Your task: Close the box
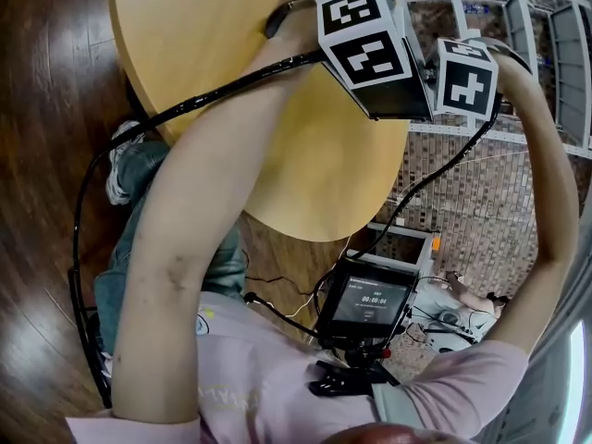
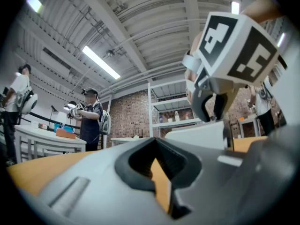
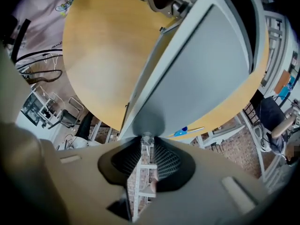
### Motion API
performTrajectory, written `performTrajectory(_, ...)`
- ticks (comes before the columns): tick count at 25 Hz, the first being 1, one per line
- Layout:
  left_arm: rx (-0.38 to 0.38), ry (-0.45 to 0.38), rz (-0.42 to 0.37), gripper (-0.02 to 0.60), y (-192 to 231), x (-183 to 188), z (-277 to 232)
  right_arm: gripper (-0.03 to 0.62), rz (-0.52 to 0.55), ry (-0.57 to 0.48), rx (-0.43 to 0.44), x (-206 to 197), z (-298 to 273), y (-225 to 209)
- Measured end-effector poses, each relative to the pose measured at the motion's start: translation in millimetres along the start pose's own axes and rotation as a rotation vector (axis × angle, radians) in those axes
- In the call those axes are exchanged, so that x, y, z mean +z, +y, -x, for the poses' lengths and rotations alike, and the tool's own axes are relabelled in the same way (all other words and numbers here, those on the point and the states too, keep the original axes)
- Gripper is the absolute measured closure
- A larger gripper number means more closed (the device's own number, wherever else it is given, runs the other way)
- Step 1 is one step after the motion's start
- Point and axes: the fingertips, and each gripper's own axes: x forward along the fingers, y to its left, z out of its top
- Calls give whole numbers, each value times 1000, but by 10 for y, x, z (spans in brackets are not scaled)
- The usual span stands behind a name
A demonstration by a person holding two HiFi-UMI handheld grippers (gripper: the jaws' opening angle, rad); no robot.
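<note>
The box shows only as its pale grey lid [image 3: 206, 64], a flat panel standing up over the round wooden table [image 1: 203, 54]. My right gripper [image 3: 146, 144] is shut on the lid's edge at its jaw tips. From the left gripper view, the right gripper [image 2: 213, 118] pinches the top of the white lid [image 2: 197, 135]. My left gripper [image 2: 159, 172] is shut with nothing in it, low over the table beside the lid. In the head view the marker cubes of the left gripper [image 1: 365, 49] and right gripper [image 1: 467, 77] hide the box.
A screen device [image 1: 365, 303] with cables hangs at the person's waist. Dark wooden floor [image 1: 37, 155] lies left of the table. Metal shelving [image 1: 546, 26] stands behind. Another person [image 2: 91, 118] and white tables [image 2: 42, 139] are far off.
</note>
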Motion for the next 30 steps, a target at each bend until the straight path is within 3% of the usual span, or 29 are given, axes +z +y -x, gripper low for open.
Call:
performTrajectory(4,26,-59,-24,594,44,86,35,510,-28,-8,-2,-117,35,-59)
performTrajectory(12,76,-85,-41,594,150,100,49,510,-60,-6,-22,-336,118,-108)
performTrajectory(30,54,-104,-36,589,103,154,54,510,-123,-38,-76,-796,422,-182)
